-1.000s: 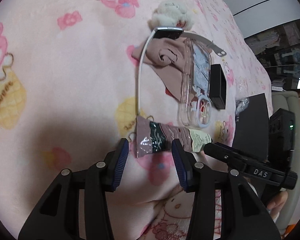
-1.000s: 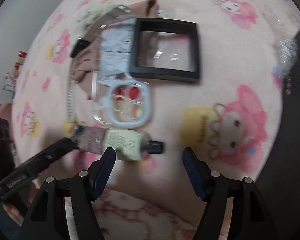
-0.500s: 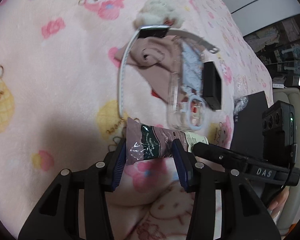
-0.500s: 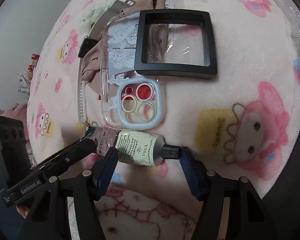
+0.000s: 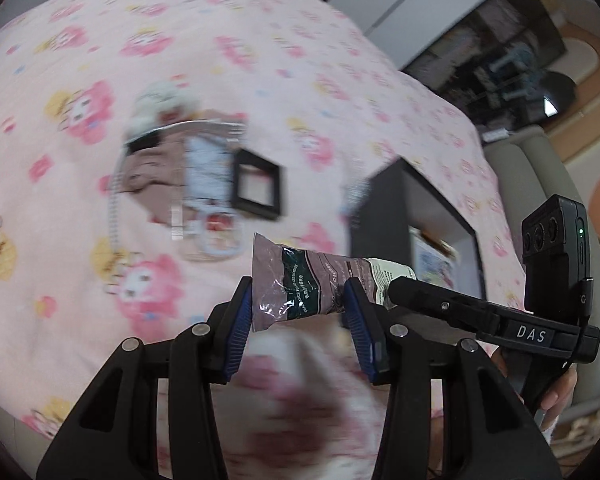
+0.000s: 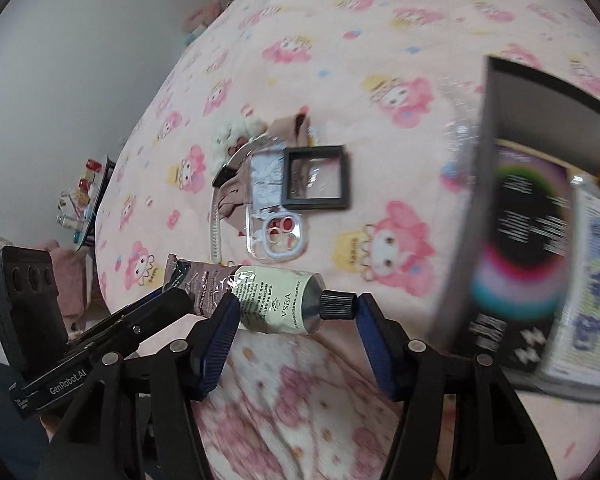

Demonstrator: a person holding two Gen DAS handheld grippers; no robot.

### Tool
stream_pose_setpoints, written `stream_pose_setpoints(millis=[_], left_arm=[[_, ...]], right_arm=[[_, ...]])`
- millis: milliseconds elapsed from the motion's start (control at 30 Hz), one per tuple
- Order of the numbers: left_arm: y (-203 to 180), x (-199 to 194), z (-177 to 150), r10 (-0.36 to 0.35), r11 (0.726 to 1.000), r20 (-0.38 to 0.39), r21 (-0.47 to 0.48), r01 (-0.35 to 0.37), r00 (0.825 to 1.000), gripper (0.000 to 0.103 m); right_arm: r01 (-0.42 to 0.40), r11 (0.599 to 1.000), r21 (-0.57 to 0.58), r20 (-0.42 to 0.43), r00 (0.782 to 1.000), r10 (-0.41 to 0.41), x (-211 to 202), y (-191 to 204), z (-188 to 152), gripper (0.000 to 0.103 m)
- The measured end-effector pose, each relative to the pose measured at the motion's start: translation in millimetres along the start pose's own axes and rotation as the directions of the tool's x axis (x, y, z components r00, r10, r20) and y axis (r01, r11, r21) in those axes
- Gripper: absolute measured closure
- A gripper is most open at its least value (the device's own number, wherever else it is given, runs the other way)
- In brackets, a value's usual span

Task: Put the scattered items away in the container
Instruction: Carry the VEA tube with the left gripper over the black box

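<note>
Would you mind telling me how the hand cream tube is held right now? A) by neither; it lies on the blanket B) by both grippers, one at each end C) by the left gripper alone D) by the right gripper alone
B: the left gripper clamps the crimped end of the hand cream tube, and the right gripper spans the cap end, lifted off the blanket.

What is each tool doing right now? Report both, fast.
Left tool: closed on the crimped end of the hand cream tube, lifted off the blanket.
Right tool: closed on the same tube's cap end.

Pink cartoon-print blanket (image 6: pixel 340 40), white wall (image 6: pixel 60 60)
</note>
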State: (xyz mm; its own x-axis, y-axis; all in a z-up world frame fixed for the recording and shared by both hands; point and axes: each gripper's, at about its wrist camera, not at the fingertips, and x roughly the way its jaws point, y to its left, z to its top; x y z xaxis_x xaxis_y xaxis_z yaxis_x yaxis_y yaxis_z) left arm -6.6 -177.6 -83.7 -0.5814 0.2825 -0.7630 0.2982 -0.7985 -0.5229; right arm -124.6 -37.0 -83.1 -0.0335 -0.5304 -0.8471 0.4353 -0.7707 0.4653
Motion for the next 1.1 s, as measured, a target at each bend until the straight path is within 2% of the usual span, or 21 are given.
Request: stream_pose_setpoints(millis=[100, 267, 400, 533, 667, 900, 1100], left_arm=[[-40, 4, -4, -0.025, 0.998, -0.005, 0.061, 0.025, 1.0, 0.058], [-102, 19, -5, -0.064, 0.986, -0.032, 0.151, 0.068, 0.997, 0.058], [-150, 50, -4, -0.08, 0.972, -0.076, 0.216, 0.095, 0.994, 0.058], [-178, 87, 3, -0.104, 0.964, -0.132, 0.23, 0.132, 0.986, 0.058], [-204, 119, 22, -0.098, 0.949, -0.146, 0.286, 0.137, 0.984, 0.058], [-214, 177, 73, -0.086, 0.958, -0.163, 0.256, 0.126, 0.983, 0.056], [-223, 222, 102, -0.014, 0.959, -0.172, 0.275, 0.062, 0.985, 0.054]], right_arm=[[0.018, 1.0, 0.025, 0.043, 0.999, -0.019, -33, -15, -17, 0.046], [0.034, 0.996, 0.086, 0.112, 0.993, -0.044, -99, -64, -35, 0.046], [0.048, 0.988, 0.147, 0.143, 0.987, -0.07, -135, -106, -39, 0.046], [0.08, 0.976, 0.201, 0.158, 0.981, -0.113, -158, -147, -38, 0.046], [0.082, 0.964, 0.254, 0.164, 0.978, -0.126, -168, -185, -20, 0.046], [0.111, 0.958, 0.264, 0.161, 0.974, -0.158, -162, -225, 34, 0.046], [0.105, 0.954, 0.282, 0.145, 0.978, -0.15, -140, -256, 75, 0.045]])
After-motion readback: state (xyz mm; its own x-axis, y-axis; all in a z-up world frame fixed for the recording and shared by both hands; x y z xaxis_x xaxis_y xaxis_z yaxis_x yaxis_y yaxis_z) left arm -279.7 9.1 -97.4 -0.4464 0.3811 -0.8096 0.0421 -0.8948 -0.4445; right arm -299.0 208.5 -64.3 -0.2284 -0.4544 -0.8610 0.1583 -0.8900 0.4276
